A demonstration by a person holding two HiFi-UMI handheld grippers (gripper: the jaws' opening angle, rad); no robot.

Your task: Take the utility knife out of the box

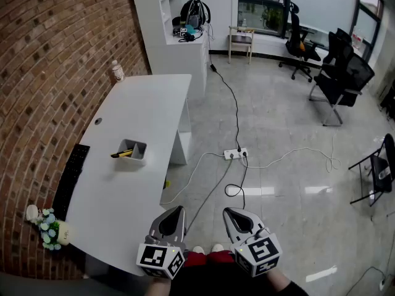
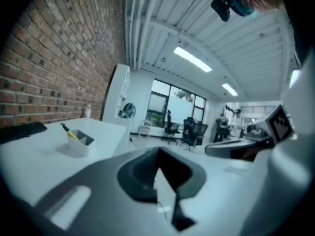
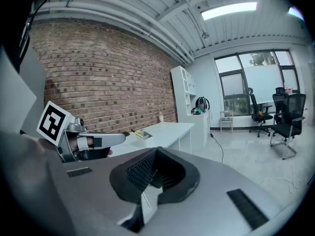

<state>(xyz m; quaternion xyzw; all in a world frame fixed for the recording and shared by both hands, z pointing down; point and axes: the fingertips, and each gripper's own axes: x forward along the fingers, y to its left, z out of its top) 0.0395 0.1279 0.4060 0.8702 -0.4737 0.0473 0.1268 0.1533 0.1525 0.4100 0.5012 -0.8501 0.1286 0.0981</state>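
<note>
Both of my grippers hang low in front of me, side by side and a little apart. On the left gripper (image 1: pixel 179 209) the jaws are pressed together with nothing between them. The right gripper (image 1: pixel 227 212) looks the same, jaws meeting in a point and empty. Both point forward and slightly down, and the left one sits just off the near corner of the white table (image 1: pixel 154 91).

That table runs away from me along the brick wall (image 1: pixel 55 48) on my left. The grey box (image 1: pixel 137 150) stands about halfway along it, well apart from both grippers. The utility knife (image 1: pixel 122 154) is in the box, leaning at a slant. Its yellow body rests on the rim and its black end pokes out over the side toward the wall. From the left gripper view it shows as a thin yellow and black stick rising out of the box.

A black keyboard (image 1: pixel 71 176) lies along the wall edge of the table, nearer me than the box, and a small bunch of flowers (image 1: pixel 48 227) sits beyond its near end. A small bottle (image 1: pixel 117 71) stands at the far corner. On the floor to the right, a white power strip (image 1: pixel 235 154) trails cables, and black office chairs (image 1: pixel 339 73) stand near the windows.
</note>
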